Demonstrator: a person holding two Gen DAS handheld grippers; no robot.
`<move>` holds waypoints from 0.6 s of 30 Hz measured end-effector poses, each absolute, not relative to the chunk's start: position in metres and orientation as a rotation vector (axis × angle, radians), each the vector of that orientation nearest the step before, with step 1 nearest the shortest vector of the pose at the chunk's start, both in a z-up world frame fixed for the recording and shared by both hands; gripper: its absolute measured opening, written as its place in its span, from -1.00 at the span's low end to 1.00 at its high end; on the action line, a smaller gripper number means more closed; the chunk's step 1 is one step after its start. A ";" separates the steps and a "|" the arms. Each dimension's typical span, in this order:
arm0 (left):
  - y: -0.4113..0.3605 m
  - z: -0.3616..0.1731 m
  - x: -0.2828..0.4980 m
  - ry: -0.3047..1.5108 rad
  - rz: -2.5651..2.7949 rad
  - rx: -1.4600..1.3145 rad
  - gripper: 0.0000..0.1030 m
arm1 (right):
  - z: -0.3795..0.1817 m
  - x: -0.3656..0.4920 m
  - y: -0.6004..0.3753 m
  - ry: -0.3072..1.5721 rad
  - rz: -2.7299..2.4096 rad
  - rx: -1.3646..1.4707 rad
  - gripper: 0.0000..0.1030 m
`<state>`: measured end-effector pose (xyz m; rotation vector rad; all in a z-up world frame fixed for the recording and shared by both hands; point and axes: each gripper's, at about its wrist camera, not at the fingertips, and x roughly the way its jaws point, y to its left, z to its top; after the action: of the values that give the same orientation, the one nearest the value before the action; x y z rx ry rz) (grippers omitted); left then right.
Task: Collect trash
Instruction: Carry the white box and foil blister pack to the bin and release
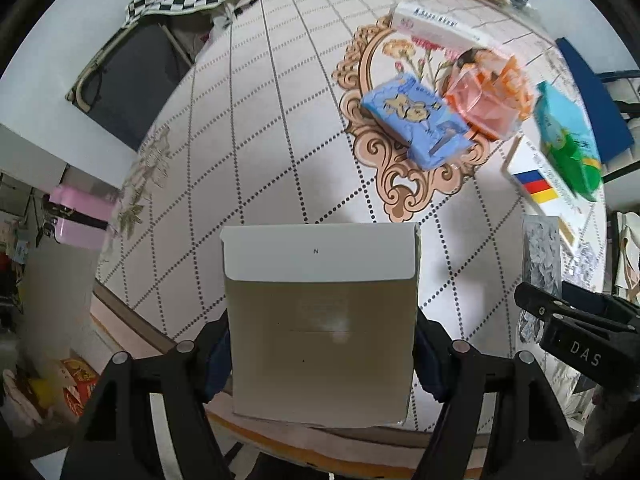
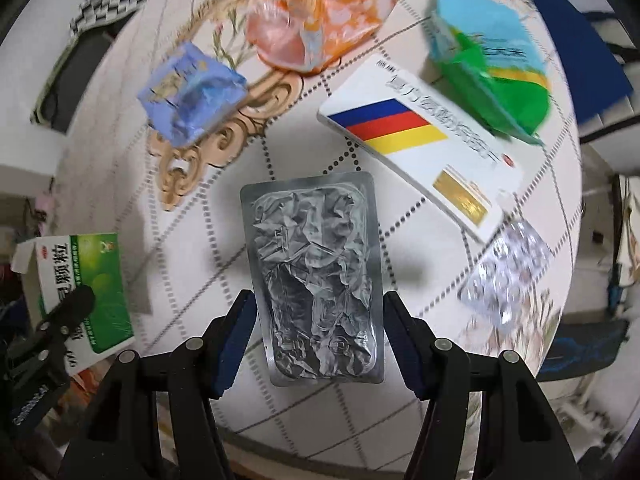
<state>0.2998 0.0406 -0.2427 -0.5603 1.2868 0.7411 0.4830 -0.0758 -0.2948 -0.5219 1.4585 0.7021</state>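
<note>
Foil blister pack (image 2: 316, 280) in one tongs (image 2: 318, 336), carton (image 1: 320, 320) in the other (image 1: 322, 356)

A small letter "N" printed on the white flap of the cardboard box (image 1: 320, 320) clamped between the left gripper (image 1: 320, 364) pads. "DAS" in white on the black body of the right gripper (image 1: 576, 332), off to the right of the left tool. Chinese characters "颗粒" on the green-and-white box (image 2: 86, 292), left of the right tool. Blurred, unreadable Chinese print on the white striped box (image 2: 420, 148) ahead and to the right.
</note>
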 end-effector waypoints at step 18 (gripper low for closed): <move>0.014 -0.192 0.142 1.140 0.539 -0.445 0.39 | -0.235 0.281 -0.143 1.388 0.664 -0.190 0.28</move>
<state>0.1422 0.0144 -0.1925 -0.4450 1.1403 0.5392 0.2810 -0.1428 -0.2346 -0.1898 1.3884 0.6644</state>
